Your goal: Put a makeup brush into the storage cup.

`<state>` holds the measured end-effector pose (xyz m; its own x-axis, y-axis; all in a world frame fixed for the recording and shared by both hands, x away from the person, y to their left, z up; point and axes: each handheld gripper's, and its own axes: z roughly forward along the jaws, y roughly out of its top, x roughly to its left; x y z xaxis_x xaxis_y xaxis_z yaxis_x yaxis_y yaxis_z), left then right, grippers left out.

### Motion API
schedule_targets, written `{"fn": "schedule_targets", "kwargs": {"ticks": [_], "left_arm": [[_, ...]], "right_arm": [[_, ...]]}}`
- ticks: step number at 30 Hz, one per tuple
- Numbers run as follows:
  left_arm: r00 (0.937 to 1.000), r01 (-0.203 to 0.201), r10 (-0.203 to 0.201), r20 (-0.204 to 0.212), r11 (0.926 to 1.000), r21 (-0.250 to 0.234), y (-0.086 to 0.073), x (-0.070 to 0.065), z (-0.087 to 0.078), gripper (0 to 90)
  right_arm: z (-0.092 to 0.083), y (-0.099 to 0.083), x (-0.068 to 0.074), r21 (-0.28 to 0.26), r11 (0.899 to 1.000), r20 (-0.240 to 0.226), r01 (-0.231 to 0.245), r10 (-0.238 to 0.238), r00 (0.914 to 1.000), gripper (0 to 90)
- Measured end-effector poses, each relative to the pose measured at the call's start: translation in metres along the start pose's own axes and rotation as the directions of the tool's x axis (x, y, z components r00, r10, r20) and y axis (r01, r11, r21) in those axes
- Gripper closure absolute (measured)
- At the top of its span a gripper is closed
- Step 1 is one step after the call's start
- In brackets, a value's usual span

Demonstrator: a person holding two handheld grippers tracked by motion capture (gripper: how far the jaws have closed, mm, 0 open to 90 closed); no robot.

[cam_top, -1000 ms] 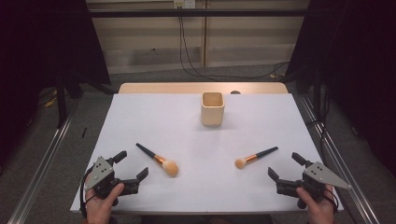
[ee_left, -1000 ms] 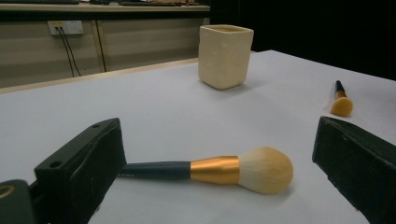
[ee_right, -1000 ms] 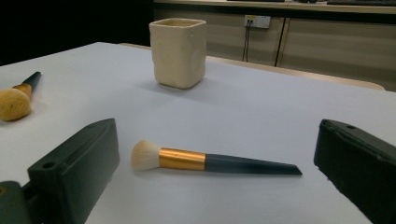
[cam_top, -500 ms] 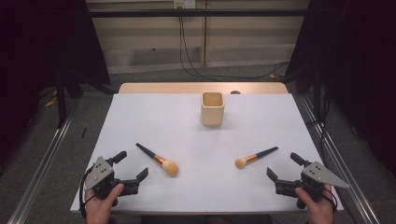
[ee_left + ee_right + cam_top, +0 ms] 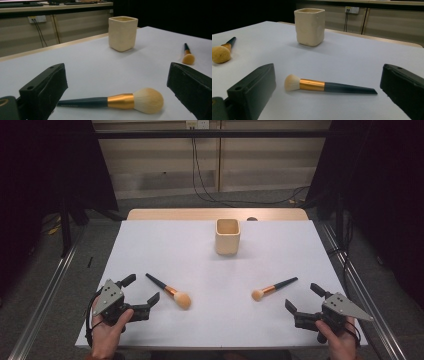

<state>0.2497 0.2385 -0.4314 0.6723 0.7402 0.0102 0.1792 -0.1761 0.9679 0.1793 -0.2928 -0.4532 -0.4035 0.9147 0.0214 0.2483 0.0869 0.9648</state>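
White desk (image 5: 165, 240) carries a cream square cup (image 5: 227, 236) near its far edge, centred. Two brushes lie flat toward the near edge: the left brush (image 5: 169, 290) just beside the left gripper (image 5: 141, 290), the right brush (image 5: 273, 288) near the right gripper (image 5: 303, 298). Both grippers' jaws stand wide, holding nothing.

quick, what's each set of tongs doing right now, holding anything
Left tongs: open, holding nothing, a brush lying just ahead.
Right tongs: open, holding nothing, the other brush lying just ahead.
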Motion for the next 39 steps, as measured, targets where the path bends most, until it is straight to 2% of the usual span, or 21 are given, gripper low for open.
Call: {"fn": "schedule_targets", "kwargs": {"ticks": [5,8,15,18,20,24,33,38,39], "left_arm": [[0.9999,0.001,-0.001,0.016,1.0000,-0.008,0.006,0.001,0.006,2.7],[0.9991,-0.005,0.005,0.041,1.0000,-0.002,0.009,0.002,0.014,2.7],[0.9988,0.011,-0.011,0.048,0.9999,0.005,0.010,0.005,0.021,2.7],[0.9986,0.004,-0.005,0.052,0.9999,0.012,0.012,0.007,0.023,2.7],[0.9969,-0.012,0.011,0.078,0.9999,0.009,0.014,0.007,0.025,2.9],[0.9973,-0.011,0.011,0.072,0.9999,0.003,0.015,0.009,0.030,2.9],[0.9984,0.018,-0.018,0.053,0.9998,-0.007,0.016,0.017,0.044,2.9],[0.9987,0.012,-0.011,0.050,0.9999,-0.003,0.023,0.019,0.050,3.5],[0.9980,0.018,-0.017,0.061,0.9998,-0.010,0.028,0.020,0.052,3.2]], "right_arm": [[0.000,0.000,0.000,-0.005,1.000,-0.004,-0.001,0.001,1.0000,0.0],[0.001,0.000,0.001,-0.017,1.000,-0.006,-0.021,0.021,0.9998,0.0],[0.001,0.000,0.001,-0.021,0.999,-0.010,-0.032,0.032,0.9995,0.0],[0.001,-0.001,0.001,-0.019,0.999,-0.010,-0.035,0.035,0.9993,0.0],[0.001,-0.001,0.002,-0.018,0.999,-0.012,-0.039,0.038,0.9992,0.0],[0.002,-0.001,0.002,-0.017,0.999,-0.014,-0.040,0.040,0.9991,0.0],[0.002,-0.001,0.002,-0.015,0.999,-0.017,-0.041,0.041,0.9990,0.0],[0.003,-0.001,0.002,-0.014,0.999,-0.019,-0.043,0.043,0.9989,0.0],[0.003,0.000,0.003,-0.014,0.999,-0.020,-0.042,0.042,0.9989,0.0]]}}
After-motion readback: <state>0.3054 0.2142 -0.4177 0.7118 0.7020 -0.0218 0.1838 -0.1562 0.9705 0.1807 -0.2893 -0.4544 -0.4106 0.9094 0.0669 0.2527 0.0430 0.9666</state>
